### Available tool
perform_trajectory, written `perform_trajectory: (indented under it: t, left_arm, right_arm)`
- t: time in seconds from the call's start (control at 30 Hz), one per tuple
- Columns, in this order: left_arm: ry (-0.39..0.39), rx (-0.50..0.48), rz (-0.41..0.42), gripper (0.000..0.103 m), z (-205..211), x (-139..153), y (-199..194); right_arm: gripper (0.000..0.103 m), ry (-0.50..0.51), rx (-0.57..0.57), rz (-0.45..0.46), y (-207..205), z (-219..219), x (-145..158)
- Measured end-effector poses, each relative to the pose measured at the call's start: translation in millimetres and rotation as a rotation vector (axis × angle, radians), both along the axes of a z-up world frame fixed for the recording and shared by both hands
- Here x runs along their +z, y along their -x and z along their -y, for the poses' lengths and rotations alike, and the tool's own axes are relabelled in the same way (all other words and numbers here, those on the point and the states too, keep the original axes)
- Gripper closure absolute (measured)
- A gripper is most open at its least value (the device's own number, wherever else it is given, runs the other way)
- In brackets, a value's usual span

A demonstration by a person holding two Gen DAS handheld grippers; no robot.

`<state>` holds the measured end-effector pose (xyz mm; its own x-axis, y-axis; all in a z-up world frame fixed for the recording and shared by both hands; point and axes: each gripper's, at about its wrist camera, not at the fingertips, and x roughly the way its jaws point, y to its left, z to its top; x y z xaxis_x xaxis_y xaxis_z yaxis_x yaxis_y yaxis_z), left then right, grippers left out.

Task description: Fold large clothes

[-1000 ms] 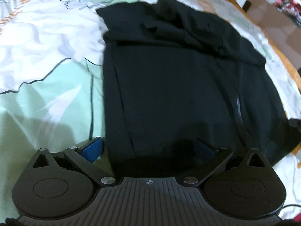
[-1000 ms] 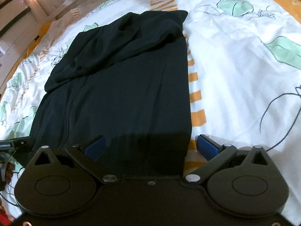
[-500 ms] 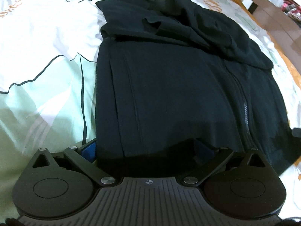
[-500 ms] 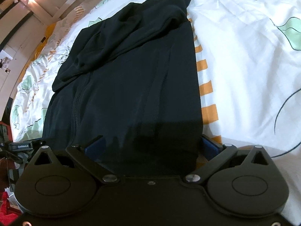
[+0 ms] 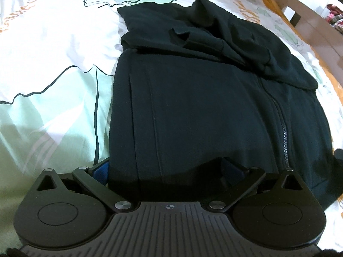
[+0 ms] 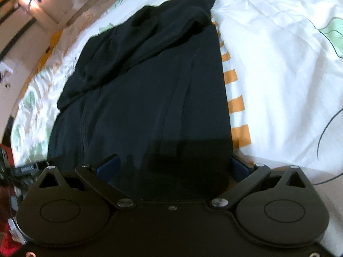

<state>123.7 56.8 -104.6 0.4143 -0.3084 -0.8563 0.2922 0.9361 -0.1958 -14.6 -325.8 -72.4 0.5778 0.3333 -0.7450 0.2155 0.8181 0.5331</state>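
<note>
Both the left tool [image 5: 166,169] and right tool [image 6: 174,166] gape wide, each straddling the black jacket's [image 5: 203,107] near hem.

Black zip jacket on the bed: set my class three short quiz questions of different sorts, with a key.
1. True or false: the black zip jacket lies on a patterned bedsheet.
2. The jaws of the left gripper and right gripper stand: A wide apart, B shut.
3. Fill in: the fabric stripes beside the jacket in the right wrist view are ____.

Key: 1 true; 2 A; 3 orange.
</note>
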Motion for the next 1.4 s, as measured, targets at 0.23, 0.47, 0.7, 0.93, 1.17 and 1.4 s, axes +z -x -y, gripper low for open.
perform_trajectory:
  t: [0.23, 0.47, 0.7, 0.93, 1.17, 1.4]
  left_arm:
    - [-0.001, -0.016, -0.013, 0.001, 0, 1, -1]
    - [0.007, -0.027, -0.051, 0.015, -5, 12, 14]
    - [0.044, -0.044, -0.076, 0.034, -14, 19, 29]
    - [0.166, 0.031, -0.082, 0.091, -34, 20, 27]
    - [0.370, 0.095, 0.005, 0.093, -52, 46, 29]
    - [0.527, 0.139, 0.139, 0.093, -53, 92, -5]
  right_arm:
    - [0.000, -0.023, -0.026, 0.045, 2, 4, -2]
    - [0.003, -0.017, 0.017, 0.006, 2, -1, 8]
    - [0.030, -0.035, 0.087, -0.063, 11, -5, 14]
    - [0.080, -0.092, 0.090, -0.090, 20, 2, 13]
    - [0.085, -0.251, 0.041, 0.058, 25, 22, 29]
    - [0.085, -0.302, 0.018, 0.252, -2, 35, 64]
